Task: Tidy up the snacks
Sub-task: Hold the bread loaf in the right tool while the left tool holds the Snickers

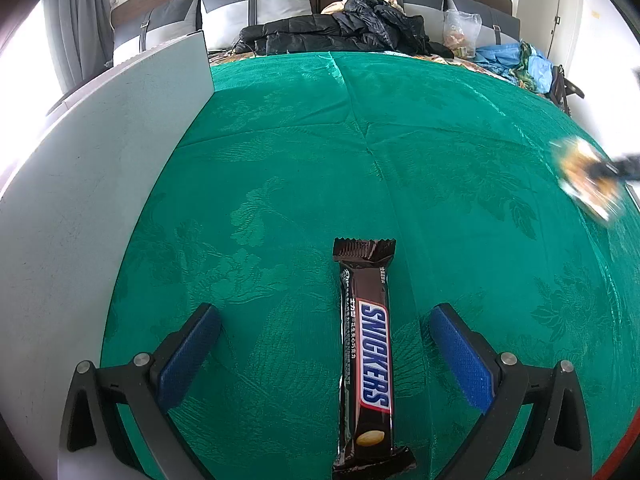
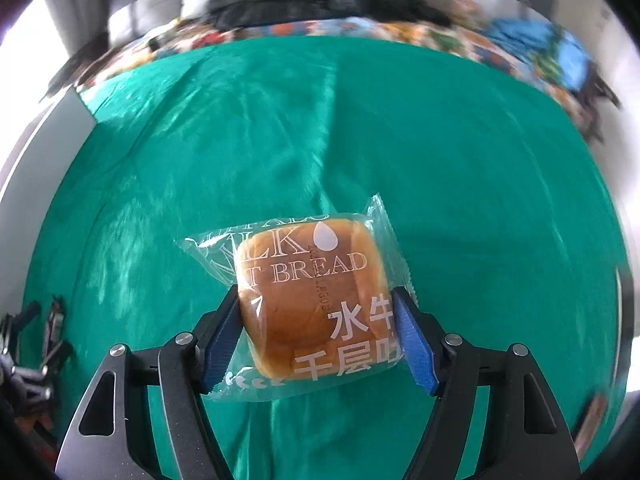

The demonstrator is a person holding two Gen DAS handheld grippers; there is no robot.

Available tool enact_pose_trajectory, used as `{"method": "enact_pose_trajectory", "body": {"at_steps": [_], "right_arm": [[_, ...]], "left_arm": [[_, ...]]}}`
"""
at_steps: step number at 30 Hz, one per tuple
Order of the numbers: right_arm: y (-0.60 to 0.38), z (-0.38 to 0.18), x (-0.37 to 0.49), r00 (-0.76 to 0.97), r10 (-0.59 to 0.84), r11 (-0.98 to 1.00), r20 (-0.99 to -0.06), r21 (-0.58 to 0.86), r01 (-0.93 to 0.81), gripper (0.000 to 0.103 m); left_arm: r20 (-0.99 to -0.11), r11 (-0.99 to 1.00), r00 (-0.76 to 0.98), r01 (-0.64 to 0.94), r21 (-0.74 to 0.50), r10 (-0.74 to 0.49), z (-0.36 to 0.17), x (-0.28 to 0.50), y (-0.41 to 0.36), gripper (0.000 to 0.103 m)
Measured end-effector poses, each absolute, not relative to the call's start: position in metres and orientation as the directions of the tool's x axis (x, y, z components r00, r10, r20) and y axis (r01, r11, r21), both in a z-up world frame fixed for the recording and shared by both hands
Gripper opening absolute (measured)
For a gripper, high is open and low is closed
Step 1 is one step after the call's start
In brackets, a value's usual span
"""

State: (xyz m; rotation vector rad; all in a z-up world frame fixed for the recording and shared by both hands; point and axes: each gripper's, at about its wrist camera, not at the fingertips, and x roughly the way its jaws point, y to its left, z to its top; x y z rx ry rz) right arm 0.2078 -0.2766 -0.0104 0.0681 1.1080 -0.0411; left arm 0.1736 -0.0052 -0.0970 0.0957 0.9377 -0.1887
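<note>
A brown Snickers bar lies lengthwise on the green tablecloth, between the two blue-padded fingers of my left gripper. That gripper is open and its pads stand well apart from the bar. My right gripper is shut on a wrapped milk bread bun in clear plastic and holds it above the cloth. In the left wrist view that bun shows as a blur at the far right edge.
A grey box wall stands along the left side of the cloth. Beyond the table is a bed with black jackets, a plastic bag and blue cloth. Dark metal gear sits at the left edge.
</note>
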Motion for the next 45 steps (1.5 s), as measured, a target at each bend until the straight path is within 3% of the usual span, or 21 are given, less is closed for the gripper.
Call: {"method": "enact_pose_trajectory", "body": {"at_steps": [4,9,14,19,28,45], "right_arm": [[-0.279,-0.009,0.148,0.465,-0.011,0.98,-0.885,0.082,0.179,0.077],[-0.26,-0.028,0.137,0.473,-0.037,0.998,-0.88,-0.007,0.065,0.089],[-0.266,-0.039,0.152,0.478,-0.013,0.998,-0.878,0.014,0.055,0.099],[-0.271,-0.045,0.144,0.547,0.016,0.997,-0.837,0.056,0.058,0.099],[-0.257,-0.054,0.129,0.651,-0.059,0.995,-0.757,0.004,0.095,0.099],[-0.264,-0.056,0.128,0.651,-0.035,0.994,-0.758,0.04,0.1,0.099]], "left_arm": [[-0.808,0.979,0.577,0.203,0.0,-0.12,-0.097,0.174,-0.005,0.103],[-0.808,0.979,0.577,0.203,0.0,-0.119,-0.097,0.174,-0.005,0.103],[-0.808,0.979,0.577,0.203,0.0,-0.119,-0.097,0.174,-0.005,0.103],[-0.808,0.979,0.577,0.203,0.0,-0.119,-0.098,0.174,-0.005,0.103],[-0.808,0.979,0.577,0.203,0.0,-0.119,-0.098,0.174,-0.005,0.103],[-0.808,0.979,0.577,0.203,-0.001,-0.12,-0.098,0.174,-0.005,0.103]]}}
